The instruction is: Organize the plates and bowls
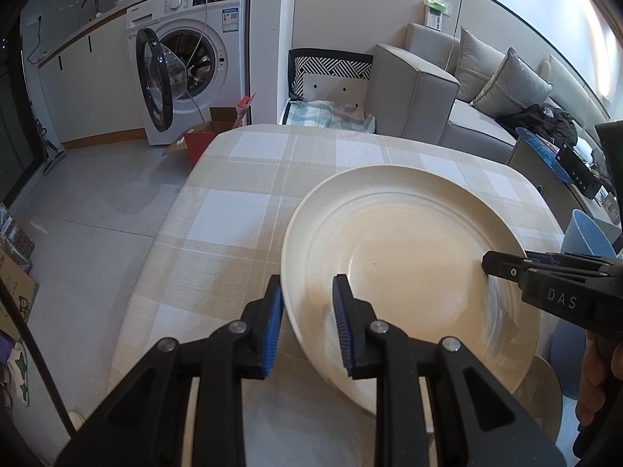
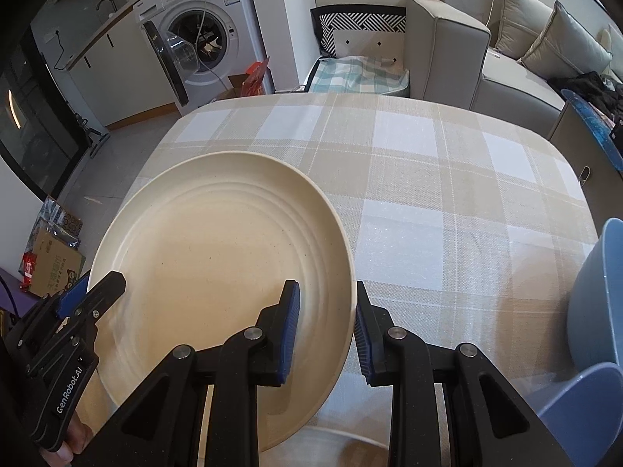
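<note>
Cream and faintly speckled, the plate (image 1: pixel 409 272) is held tilted above the checked cloth of the bench (image 1: pixel 241 210), gripped at opposite edges by both tools. The left gripper (image 1: pixel 307 327) has its jaws clenched on the plate's near rim, one blue pad under it and one on its inner face; the right gripper (image 2: pixel 327 330) clamps the opposite rim the same way. The plate is empty.

White letters "DAS" show on the right tool's body in the left wrist view, and "GenRobot.AI" on the left tool's body in the right wrist view.

A second cream dish (image 1: pixel 549 401) lies under the lifted plate at the bench's near edge. Blue bowls (image 2: pixel 595 311) stand at the right of the bench, seen well only from the right wrist; what they hold cannot be told. A washing machine (image 1: pixel 194 58) with its door open stands behind.
</note>
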Demonstrator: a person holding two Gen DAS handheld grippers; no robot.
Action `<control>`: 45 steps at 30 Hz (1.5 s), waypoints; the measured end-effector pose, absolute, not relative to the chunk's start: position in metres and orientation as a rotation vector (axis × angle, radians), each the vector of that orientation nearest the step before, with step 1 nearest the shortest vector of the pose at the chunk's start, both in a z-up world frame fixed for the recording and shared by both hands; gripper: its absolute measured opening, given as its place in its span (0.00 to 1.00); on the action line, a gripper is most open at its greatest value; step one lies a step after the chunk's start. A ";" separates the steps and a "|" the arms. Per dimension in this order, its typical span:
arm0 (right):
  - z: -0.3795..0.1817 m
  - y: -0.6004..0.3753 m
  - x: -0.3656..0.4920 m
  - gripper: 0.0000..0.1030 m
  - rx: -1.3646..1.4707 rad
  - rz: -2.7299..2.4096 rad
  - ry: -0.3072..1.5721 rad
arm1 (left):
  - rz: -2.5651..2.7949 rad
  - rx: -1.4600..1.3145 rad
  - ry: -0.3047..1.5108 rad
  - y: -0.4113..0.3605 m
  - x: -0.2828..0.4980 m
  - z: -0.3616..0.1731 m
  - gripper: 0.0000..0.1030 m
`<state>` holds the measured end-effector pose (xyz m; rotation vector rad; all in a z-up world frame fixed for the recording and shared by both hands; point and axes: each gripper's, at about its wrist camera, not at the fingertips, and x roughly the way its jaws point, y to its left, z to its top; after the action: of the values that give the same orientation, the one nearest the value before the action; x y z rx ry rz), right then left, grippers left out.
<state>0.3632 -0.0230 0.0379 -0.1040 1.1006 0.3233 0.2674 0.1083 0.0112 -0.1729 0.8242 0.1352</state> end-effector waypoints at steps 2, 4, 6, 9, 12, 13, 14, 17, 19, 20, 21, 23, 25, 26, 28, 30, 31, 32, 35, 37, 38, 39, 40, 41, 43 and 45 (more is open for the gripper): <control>0.043 -0.024 0.357 0.26 -0.104 0.325 1.094 | 0.134 -0.175 0.816 0.108 0.263 0.015 0.23; 0.048 -0.024 0.351 0.26 -0.104 0.327 1.087 | 0.135 -0.177 0.806 0.109 0.257 0.019 0.23; 0.052 -0.024 0.345 0.26 -0.103 0.330 1.080 | 0.137 -0.175 0.797 0.109 0.251 0.023 0.23; 0.059 -0.024 0.333 0.26 -0.107 0.333 1.064 | 0.135 -0.174 0.786 0.108 0.242 0.029 0.23; 0.063 -0.025 0.325 0.26 -0.106 0.334 1.054 | 0.131 -0.172 0.779 0.108 0.234 0.032 0.23; 0.064 -0.025 0.322 0.26 -0.106 0.334 1.053 | 0.130 -0.172 0.778 0.108 0.232 0.033 0.23; 0.066 -0.026 0.317 0.26 -0.106 0.334 1.050 | 0.130 -0.172 0.775 0.107 0.230 0.034 0.23; 0.069 -0.027 0.309 0.26 -0.106 0.334 1.041 | 0.129 -0.168 0.769 0.105 0.222 0.037 0.23; 0.070 -0.028 0.303 0.26 -0.107 0.336 1.038 | 0.128 -0.165 0.767 0.104 0.217 0.039 0.23; 0.071 -0.029 0.299 0.26 -0.107 0.337 1.034 | 0.128 -0.163 0.765 0.103 0.213 0.040 0.23; 0.072 -0.030 0.297 0.26 -0.107 0.338 1.032 | 0.128 -0.163 0.763 0.102 0.210 0.041 0.23; 0.073 -0.030 0.291 0.26 -0.110 0.340 1.026 | 0.129 -0.160 0.761 0.102 0.205 0.042 0.23; 0.075 -0.031 0.285 0.26 -0.113 0.344 1.019 | 0.129 -0.157 0.758 0.101 0.199 0.044 0.23; 0.075 -0.032 0.281 0.26 -0.113 0.345 1.016 | 0.129 -0.157 0.756 0.100 0.196 0.044 0.23; 0.076 -0.033 0.276 0.26 -0.112 0.349 1.014 | 0.129 -0.158 0.751 0.100 0.190 0.044 0.23; 0.074 -0.034 0.271 0.26 -0.111 0.353 1.018 | 0.129 -0.157 0.751 0.099 0.186 0.044 0.23; 0.074 -0.034 0.269 0.26 -0.112 0.354 1.020 | 0.127 -0.160 0.751 0.100 0.185 0.043 0.23; 0.073 -0.035 0.267 0.26 -0.111 0.355 1.021 | 0.127 -0.161 0.751 0.099 0.183 0.042 0.23; 0.070 -0.038 0.258 0.26 -0.106 0.356 1.017 | 0.124 -0.156 0.750 0.099 0.177 0.041 0.23; 0.070 -0.039 0.252 0.26 -0.113 0.354 1.007 | 0.123 -0.156 0.748 0.098 0.174 0.040 0.23; 0.070 -0.039 0.248 0.26 -0.113 0.354 1.003 | 0.124 -0.155 0.746 0.097 0.172 0.039 0.23; 0.070 -0.040 0.246 0.26 -0.112 0.356 1.001 | 0.125 -0.152 0.741 0.096 0.169 0.039 0.23; 0.069 -0.041 0.243 0.26 -0.107 0.358 1.001 | 0.126 -0.153 0.740 0.096 0.168 0.039 0.23; 0.068 -0.042 0.239 0.26 -0.106 0.362 1.001 | 0.126 -0.155 0.739 0.096 0.167 0.038 0.23; 0.067 -0.044 0.233 0.26 -0.104 0.365 0.997 | 0.122 -0.161 0.735 0.096 0.164 0.038 0.23; 0.066 -0.045 0.230 0.26 -0.101 0.366 0.991 | 0.120 -0.161 0.733 0.095 0.160 0.037 0.23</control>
<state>0.2296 -0.0455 0.0657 -0.1010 0.9907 0.3663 0.1602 0.0946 0.0368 -0.1607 0.7329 0.1199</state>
